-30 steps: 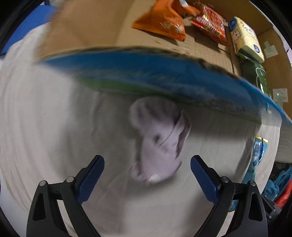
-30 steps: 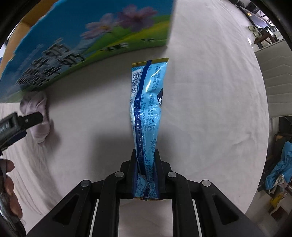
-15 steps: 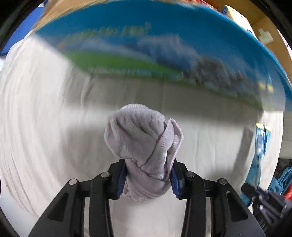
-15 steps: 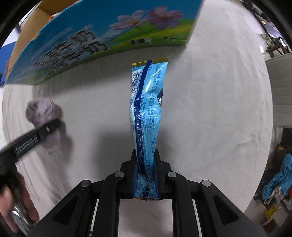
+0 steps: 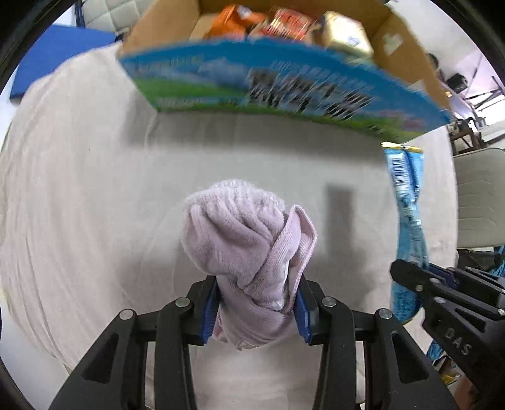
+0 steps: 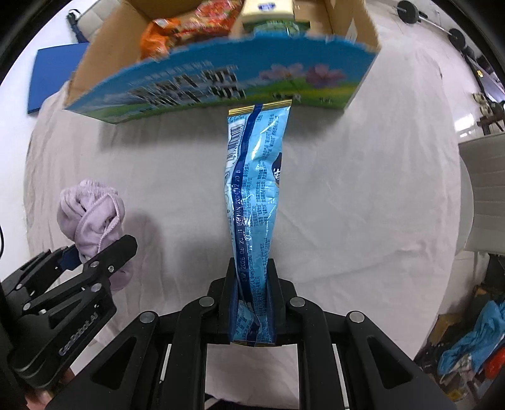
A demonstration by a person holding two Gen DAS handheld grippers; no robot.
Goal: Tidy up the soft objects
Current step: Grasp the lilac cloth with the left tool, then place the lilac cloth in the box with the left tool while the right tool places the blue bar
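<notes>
left wrist: we've got left gripper clamped on lilac towel, lifted off pale sheet. "das" readable on right gripper at the edge. cardboard box ahead, print blurred, orange snack bags inside.

right wrist: right gripper pinching blue snack packet, "exp 2026" along seam. packet tip near box front wall.
</notes>
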